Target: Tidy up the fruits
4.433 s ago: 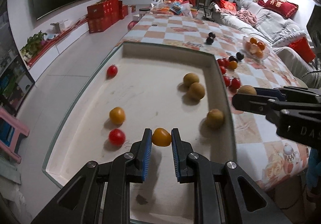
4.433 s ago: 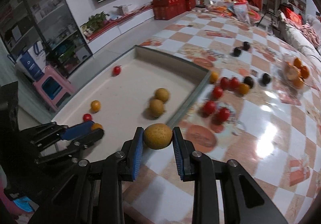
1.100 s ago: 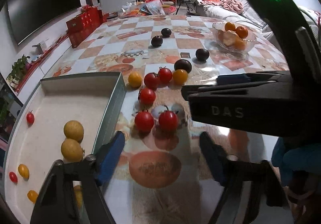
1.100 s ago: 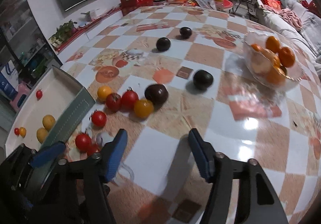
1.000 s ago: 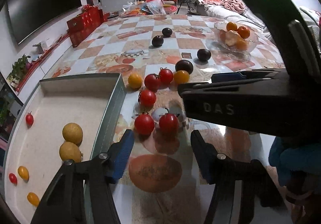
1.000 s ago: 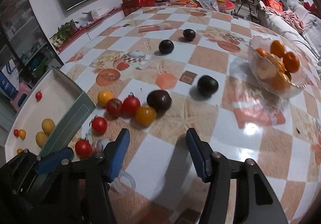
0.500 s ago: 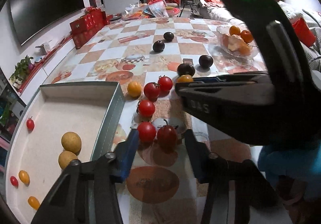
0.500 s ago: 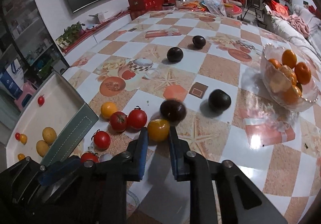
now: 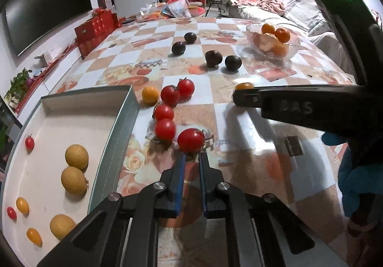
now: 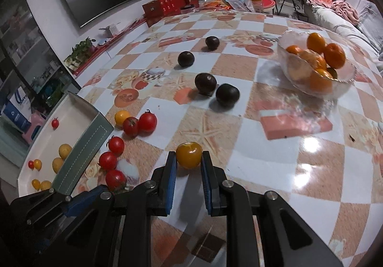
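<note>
My left gripper point(image 9: 191, 155) is shut on a red tomato point(image 9: 190, 140), held at its fingertips just above the checked table point(image 9: 239, 133). My right gripper point(image 10: 188, 156) is shut on an orange tomato point(image 10: 188, 154); it also shows in the left wrist view point(image 9: 244, 86). Several red tomatoes point(image 9: 165, 129) and one orange tomato point(image 9: 150, 94) lie beside the white tray point(image 9: 115, 144). The tray holds yellow round fruits point(image 9: 76, 154), small orange tomatoes point(image 9: 22, 205) and small red ones point(image 9: 29, 142). Dark plums point(image 10: 227, 95) lie farther back.
A glass bowl point(image 10: 344, 83) of oranges stands at the back right of the table. Red boxes point(image 9: 95, 27), a TV and a low shelf stand along the left wall. A sofa is behind the table at the right.
Both grippers have closed: the left on a red tomato, the right on the orange tomato. Both have lifted their fruit and pulled back a little from the cluster.
</note>
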`<state>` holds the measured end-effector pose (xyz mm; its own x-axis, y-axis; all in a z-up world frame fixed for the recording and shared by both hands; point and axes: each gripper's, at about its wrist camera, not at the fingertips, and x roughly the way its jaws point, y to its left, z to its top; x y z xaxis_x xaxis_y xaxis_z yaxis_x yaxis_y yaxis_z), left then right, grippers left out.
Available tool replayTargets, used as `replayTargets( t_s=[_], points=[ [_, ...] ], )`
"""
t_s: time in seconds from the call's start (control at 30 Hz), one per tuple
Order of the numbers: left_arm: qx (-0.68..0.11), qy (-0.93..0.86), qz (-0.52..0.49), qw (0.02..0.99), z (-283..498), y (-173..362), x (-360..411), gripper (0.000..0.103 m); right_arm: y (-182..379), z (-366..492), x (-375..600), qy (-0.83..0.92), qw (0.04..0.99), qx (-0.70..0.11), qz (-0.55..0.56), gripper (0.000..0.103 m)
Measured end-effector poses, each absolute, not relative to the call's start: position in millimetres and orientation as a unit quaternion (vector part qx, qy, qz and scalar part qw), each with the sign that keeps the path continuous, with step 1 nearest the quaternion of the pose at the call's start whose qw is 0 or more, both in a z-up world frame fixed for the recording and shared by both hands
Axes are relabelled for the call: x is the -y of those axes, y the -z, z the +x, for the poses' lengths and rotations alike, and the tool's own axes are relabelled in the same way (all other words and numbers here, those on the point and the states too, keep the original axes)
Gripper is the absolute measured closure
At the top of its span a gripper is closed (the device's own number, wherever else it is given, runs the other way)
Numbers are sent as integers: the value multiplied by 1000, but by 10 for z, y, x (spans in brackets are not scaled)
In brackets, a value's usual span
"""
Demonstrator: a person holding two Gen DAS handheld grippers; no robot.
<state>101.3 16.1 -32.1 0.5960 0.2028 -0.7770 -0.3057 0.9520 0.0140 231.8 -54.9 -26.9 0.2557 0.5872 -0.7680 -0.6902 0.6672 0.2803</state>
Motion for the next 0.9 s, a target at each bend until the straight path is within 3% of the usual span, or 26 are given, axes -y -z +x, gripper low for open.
replayTargets(
  t_s=[0.9],
  points=[
    [-433, -109, -101, 889, 1331, 322, -184, 90, 306, 2383, 914, -400, 791, -462, -17, 81]
  ],
)
